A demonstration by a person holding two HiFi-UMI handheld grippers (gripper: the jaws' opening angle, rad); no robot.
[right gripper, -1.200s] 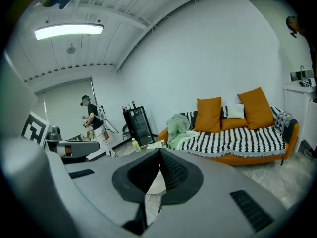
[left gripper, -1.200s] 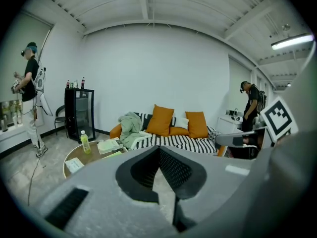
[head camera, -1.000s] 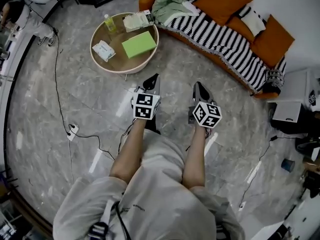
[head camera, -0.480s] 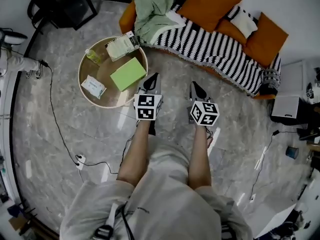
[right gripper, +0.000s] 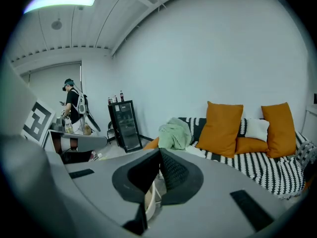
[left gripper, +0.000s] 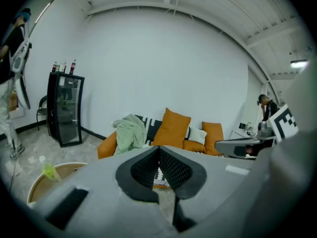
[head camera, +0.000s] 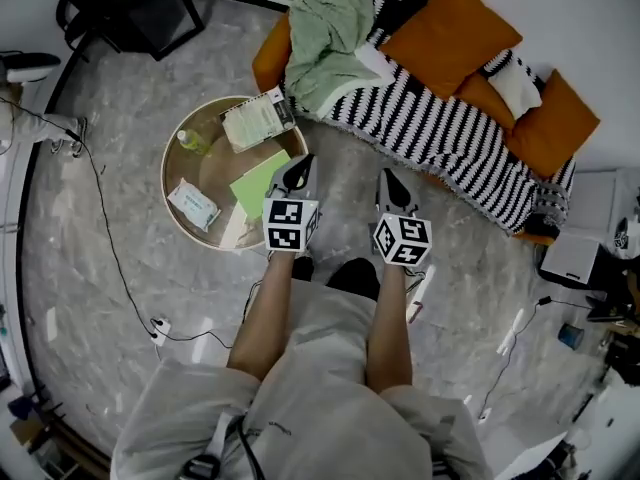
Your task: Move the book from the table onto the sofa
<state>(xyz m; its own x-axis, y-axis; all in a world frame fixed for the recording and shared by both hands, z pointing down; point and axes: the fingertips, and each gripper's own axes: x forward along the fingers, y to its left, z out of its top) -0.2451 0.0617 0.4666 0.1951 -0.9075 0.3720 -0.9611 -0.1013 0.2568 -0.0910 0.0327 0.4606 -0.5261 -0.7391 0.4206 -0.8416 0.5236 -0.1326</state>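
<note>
Left gripper (head camera: 298, 168) and right gripper (head camera: 392, 182): fingers together, empty. The green book (head camera: 256, 181) on the round desk (head camera: 166, 173) looks flat, stiff and light, so I'd pinch the edge nearest the desk's rim.

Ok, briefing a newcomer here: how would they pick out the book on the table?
Find the round table in front of the striped sofa. The book lies flat on its sofa-side half. It is the only plain light-green slab there, beside a bottle, a white packet and a printed pad.
</note>
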